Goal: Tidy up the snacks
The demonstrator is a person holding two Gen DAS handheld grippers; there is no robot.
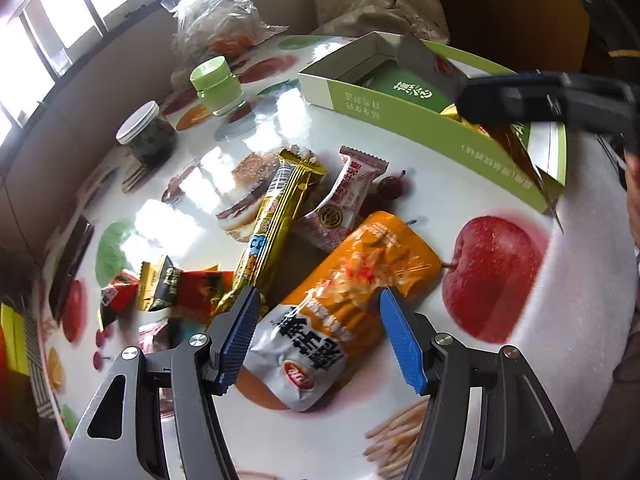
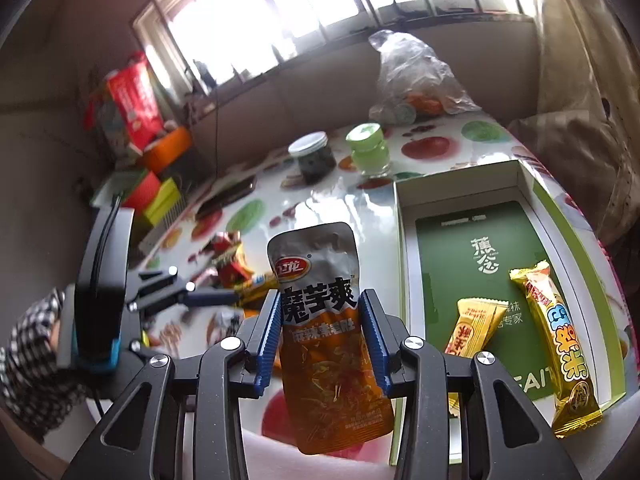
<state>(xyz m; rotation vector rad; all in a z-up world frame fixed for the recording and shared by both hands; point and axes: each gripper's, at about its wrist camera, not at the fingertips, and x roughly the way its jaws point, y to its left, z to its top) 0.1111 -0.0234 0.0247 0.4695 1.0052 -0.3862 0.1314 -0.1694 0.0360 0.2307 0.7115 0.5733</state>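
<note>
Right gripper [image 2: 320, 332]: blue pads clamped on both side edges of an orange-and-silver snack pouch [image 2: 326, 340], held upright, silver top above the fingertips, orange bottom hanging below them. Just to its right: green box [image 2: 400, 240], open-topped, w/ two gold-wrapped snacks inside, a short gold packet [image 2: 474, 326] and a long gold bar [image 2: 560, 352] lying side by side on the green insert.

Left gripper [image 1: 316, 312]: jaws wide, nothing held. Directly between and ahead of its pads: a second orange-and-silver pouch [image 1: 340, 300] flat on the fruit-print table [image 1: 400, 192], silver end toward the gripper. Beside the left pad, running forward: long gold bar [image 1: 276, 220]. Ahead, past the pouch: pink-and-white sachet [image 1: 344, 204]. Left of the gripper: small heap of red, black and yellow packets [image 1: 172, 284]; contents not readable. Far ahead-left: dark jar w/ white lid [image 1: 148, 134], green-capped jar [image 1: 218, 86], clear plastic bag [image 1: 218, 20].
</note>
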